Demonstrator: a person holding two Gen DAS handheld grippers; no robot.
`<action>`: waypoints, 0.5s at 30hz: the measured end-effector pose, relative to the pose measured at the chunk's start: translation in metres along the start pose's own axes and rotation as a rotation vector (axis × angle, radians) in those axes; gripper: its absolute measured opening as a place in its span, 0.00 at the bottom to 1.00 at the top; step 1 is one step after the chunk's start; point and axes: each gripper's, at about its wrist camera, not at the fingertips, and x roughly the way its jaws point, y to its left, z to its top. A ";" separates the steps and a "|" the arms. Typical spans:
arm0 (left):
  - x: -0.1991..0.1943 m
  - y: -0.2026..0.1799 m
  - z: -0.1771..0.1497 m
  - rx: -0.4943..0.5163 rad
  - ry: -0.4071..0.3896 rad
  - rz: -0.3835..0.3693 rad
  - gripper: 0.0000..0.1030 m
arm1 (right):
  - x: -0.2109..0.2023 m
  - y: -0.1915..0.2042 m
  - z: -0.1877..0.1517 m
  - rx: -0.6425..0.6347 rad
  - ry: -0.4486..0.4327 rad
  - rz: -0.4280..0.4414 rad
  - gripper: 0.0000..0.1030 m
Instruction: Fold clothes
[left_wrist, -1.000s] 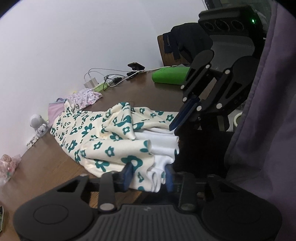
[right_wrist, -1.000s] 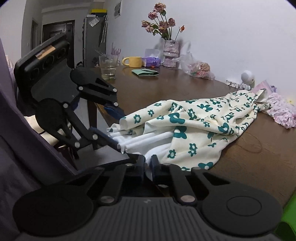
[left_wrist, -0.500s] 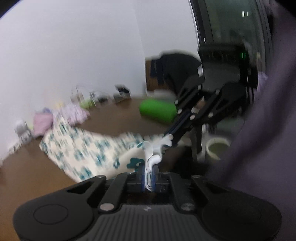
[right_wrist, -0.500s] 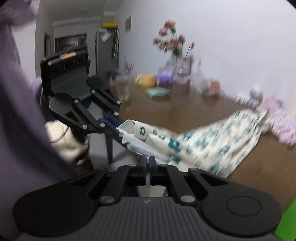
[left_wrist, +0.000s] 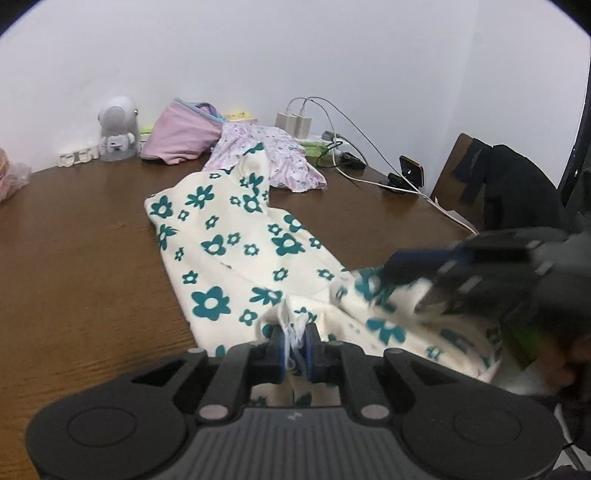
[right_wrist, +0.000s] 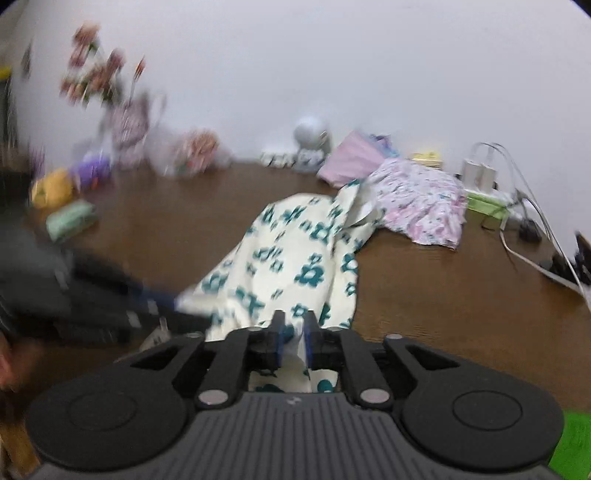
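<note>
A cream garment with teal flowers (left_wrist: 236, 240) lies stretched across the brown table (left_wrist: 74, 258) toward the wall. My left gripper (left_wrist: 295, 345) pinches a bunched white hem of it between its blue pads; the jaws are opening slightly, cloth still between them. In the right wrist view my right gripper (right_wrist: 293, 338) holds another fold of the same garment (right_wrist: 295, 258); its jaws are opening too, cloth filling the gap. Each gripper shows blurred in the other's view: the right gripper (left_wrist: 428, 260) over the garment's right side, the left gripper (right_wrist: 155, 301) at its left side.
At the wall lie a folded pink garment (left_wrist: 177, 136), a lilac patterned garment (left_wrist: 269, 162), a white figurine (left_wrist: 118, 129), chargers with cables (left_wrist: 295, 122) and a phone (left_wrist: 410, 171). A chair with dark clothing (left_wrist: 517, 184) stands right. Flowers (right_wrist: 125, 118) and a yellow mug (right_wrist: 51, 188) stand left.
Both grippers shut on the garment's hem at the table edge, then swung in over the table with it. Both views now face the wall, and the garment lies drawn out lengthwise.
</note>
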 end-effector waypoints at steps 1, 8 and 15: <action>-0.001 0.002 -0.003 -0.004 -0.011 0.003 0.10 | -0.010 -0.006 0.000 0.038 -0.034 0.000 0.28; -0.003 0.015 -0.016 -0.122 -0.012 0.048 0.14 | -0.071 -0.034 -0.045 0.073 -0.111 0.211 0.60; -0.002 0.008 -0.014 -0.097 0.008 0.093 0.14 | -0.045 -0.041 -0.059 0.127 -0.030 0.324 0.30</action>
